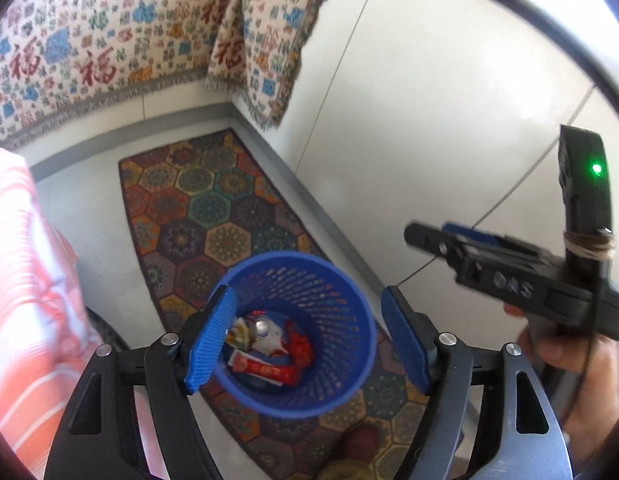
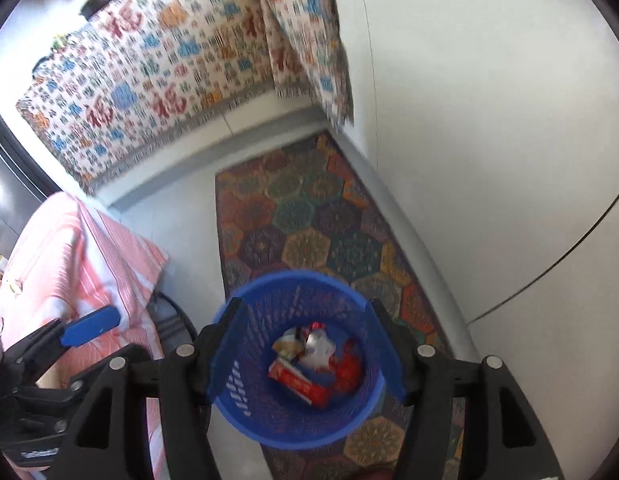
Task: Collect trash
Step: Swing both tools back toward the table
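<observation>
A blue mesh trash basket stands on a patterned rug and holds several crumpled wrappers, red and white. It also shows in the right wrist view with the wrappers at its bottom. My left gripper is open and empty above the basket's mouth. My right gripper is open and empty above the same basket; in the left wrist view it hangs at the right.
A hexagon-patterned rug lies along a white wall. A patterned cloth hangs at the back. A table with an orange-striped cloth stands at the left, also in the right wrist view.
</observation>
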